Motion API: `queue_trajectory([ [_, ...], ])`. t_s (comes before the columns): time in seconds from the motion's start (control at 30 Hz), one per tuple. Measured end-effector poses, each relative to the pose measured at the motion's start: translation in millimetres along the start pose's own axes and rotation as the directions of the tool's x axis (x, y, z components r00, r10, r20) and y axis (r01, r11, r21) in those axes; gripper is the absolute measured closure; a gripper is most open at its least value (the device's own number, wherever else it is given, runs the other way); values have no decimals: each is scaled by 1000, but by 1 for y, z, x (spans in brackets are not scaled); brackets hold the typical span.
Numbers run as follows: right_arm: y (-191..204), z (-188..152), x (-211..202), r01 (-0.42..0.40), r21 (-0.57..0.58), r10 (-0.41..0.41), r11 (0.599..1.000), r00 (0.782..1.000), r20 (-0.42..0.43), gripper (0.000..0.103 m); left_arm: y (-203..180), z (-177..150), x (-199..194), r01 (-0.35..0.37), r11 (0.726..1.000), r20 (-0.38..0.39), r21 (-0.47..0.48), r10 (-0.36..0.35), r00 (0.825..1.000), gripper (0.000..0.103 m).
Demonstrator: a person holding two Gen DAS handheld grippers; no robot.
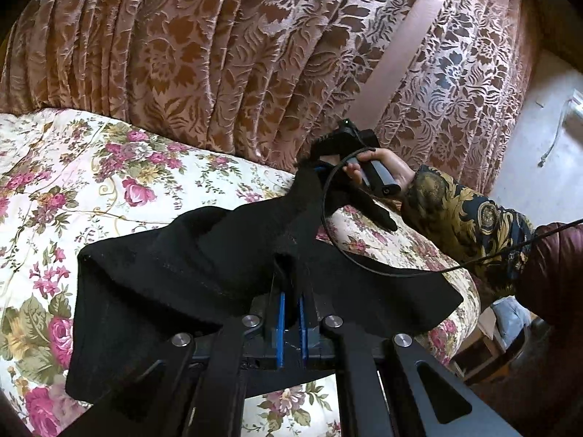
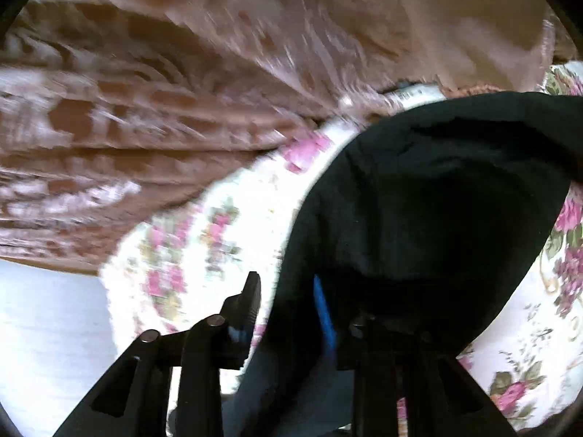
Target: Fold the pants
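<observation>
black pants (image 1: 226, 255): draped over floral bedspread (image 1: 91, 182), lifted between both grippers | left gripper (image 1: 290, 313): jaws pinching pants | right gripper (image 1: 320, 167): jaws gripping pants' far end | brown curtain (image 1: 218, 54) behind

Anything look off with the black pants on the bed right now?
Yes. The black fabric pants are bunched and creased across the floral quilt, strung between the left gripper and right gripper, one loose end dangling over the bed edge.

floral bedspread (image 1: 109, 189), brown patterned curtain (image 1: 218, 54)
</observation>
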State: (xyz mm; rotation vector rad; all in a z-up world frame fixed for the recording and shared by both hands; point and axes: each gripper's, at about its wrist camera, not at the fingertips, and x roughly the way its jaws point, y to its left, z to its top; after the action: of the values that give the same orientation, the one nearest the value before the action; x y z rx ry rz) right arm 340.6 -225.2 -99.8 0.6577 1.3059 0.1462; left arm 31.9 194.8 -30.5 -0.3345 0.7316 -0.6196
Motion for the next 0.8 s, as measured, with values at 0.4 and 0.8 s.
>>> queue_trajectory([
  [0.4,-18,-68,-139,-280,-238,343,930,895,284,97,62,93,-9,-259,962,171,-89,270,947,97],
  [0.8,-78,-223,-144,-289,-314,341,904,931,127,73,46,22,-12,-279,959,86,-57,283,955,97],
])
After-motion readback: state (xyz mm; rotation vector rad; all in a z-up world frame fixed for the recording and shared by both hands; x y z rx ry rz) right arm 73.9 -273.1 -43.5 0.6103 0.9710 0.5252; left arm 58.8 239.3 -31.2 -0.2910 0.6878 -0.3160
